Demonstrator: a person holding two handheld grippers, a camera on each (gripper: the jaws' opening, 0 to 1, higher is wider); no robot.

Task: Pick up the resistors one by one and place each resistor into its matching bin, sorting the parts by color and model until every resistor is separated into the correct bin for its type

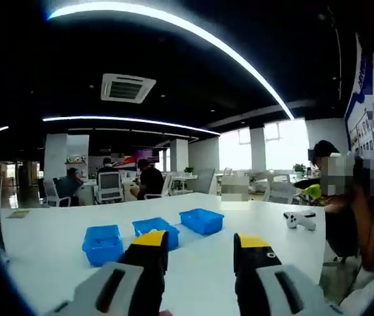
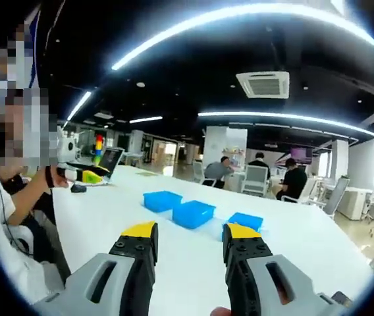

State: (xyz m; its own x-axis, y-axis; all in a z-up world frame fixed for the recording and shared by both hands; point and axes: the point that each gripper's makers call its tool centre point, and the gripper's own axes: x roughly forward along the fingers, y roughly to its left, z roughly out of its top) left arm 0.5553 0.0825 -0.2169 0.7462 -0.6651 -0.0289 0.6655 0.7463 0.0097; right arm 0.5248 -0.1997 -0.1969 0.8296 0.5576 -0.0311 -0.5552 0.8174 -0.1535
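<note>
Left gripper view: bin (image 1: 102,244) contents hidden

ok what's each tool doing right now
left tool: open, holding nothing
right tool: open, holding nothing

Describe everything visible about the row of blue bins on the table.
Three small blue plastic rectangular bins with open tops stand upright in a loose row on the white table, slightly apart. Their walls look ribbed or latticed. Their contents cannot be made out. Neither gripper touches them; both hang short of them, jaws open.
</note>
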